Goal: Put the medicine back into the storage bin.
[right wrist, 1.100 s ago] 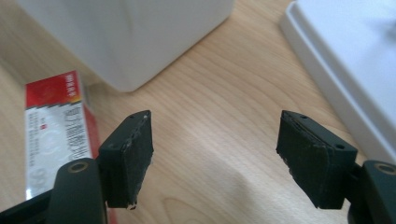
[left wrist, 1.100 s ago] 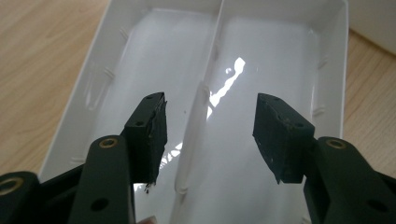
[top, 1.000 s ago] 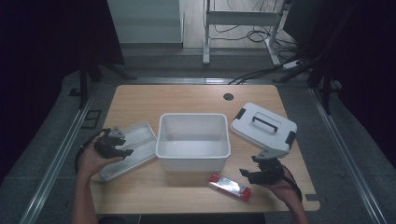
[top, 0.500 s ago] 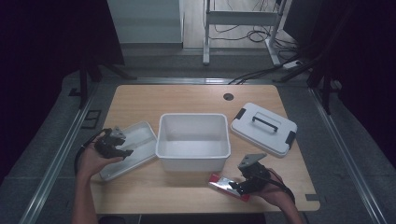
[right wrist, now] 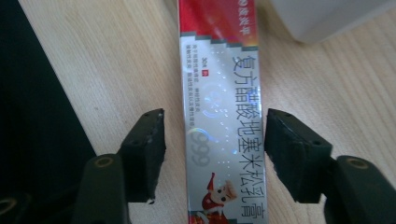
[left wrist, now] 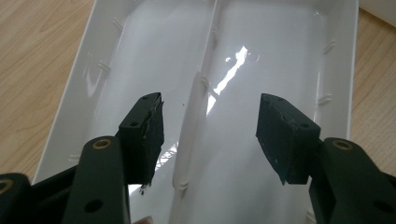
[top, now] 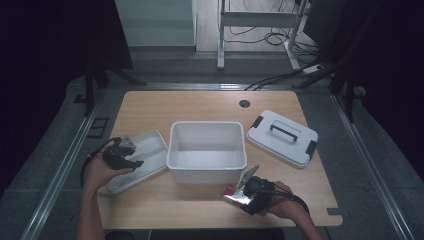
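Your right gripper (right wrist: 212, 154) sits low over the near edge of the desk (top: 200, 105), and its jaws have just been closing in on the silver and red box (right wrist: 219, 93). The box lies flat on the wood between the two pads, running lengthwise away from the gripper. There is a clear gap on the left pad's side; the right pad stands at the box's edge, so nothing is clamped yet. In the high view that right gripper (top: 248, 194) is in front of the white bin (top: 207, 165), a little to its right, with the box (top: 233, 195) just off the bin's near wall.

Your left gripper (left wrist: 210, 135) is released, jaws spread wide with nothing between them. It hovers over the shallow white tray (left wrist: 336, 60), roughly in line with the ridge that splits the tray into two long compartments. From above, your left gripper (top: 125, 155) is over the near left part of that tray (top: 150, 150), which lies tilted beside the bin's left wall.

Past the bin on the right, the white lid (top: 282, 137) with its dark handle rests flat on the desk, well apart from both grippers.
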